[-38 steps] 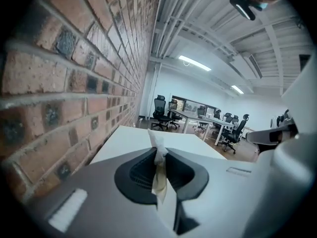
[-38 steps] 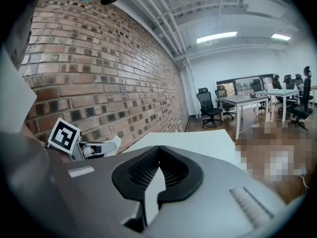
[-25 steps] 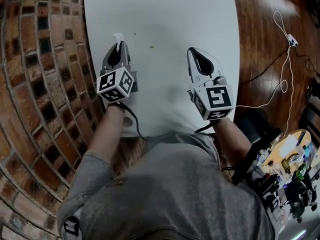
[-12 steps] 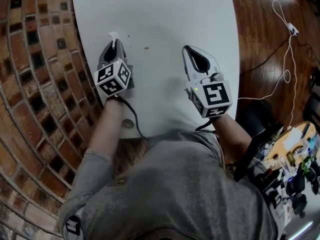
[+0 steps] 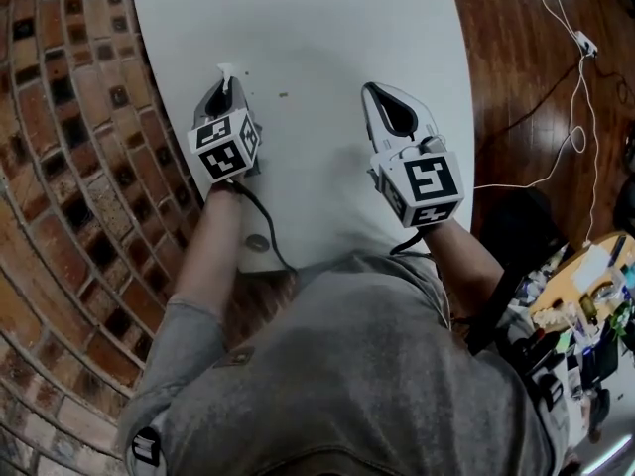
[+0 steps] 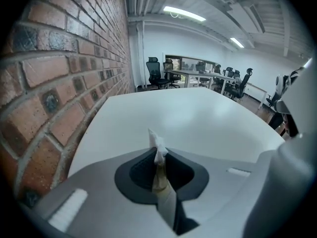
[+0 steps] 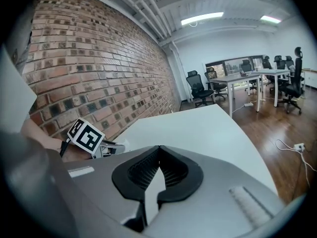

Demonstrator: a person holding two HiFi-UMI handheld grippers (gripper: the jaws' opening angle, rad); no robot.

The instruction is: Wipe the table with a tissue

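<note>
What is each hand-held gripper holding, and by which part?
Left hand-held gripper pinches the tissue near its end, tip poking out. Right hand-held gripper holds nothing.

The head view looks steeply down from above the person's grey shirt (image 5: 347, 365) onto the white, round-edged table (image 5: 317, 28), with the red-brown brick wall (image 5: 69, 167) at left and the dark wooden floor (image 5: 536, 58) at right. Each gripper view sits low and close behind its own jaws, facing the table's far end. The right gripper view angles left and catches the left gripper (image 7: 121, 145). All three share the tabletop.
</note>
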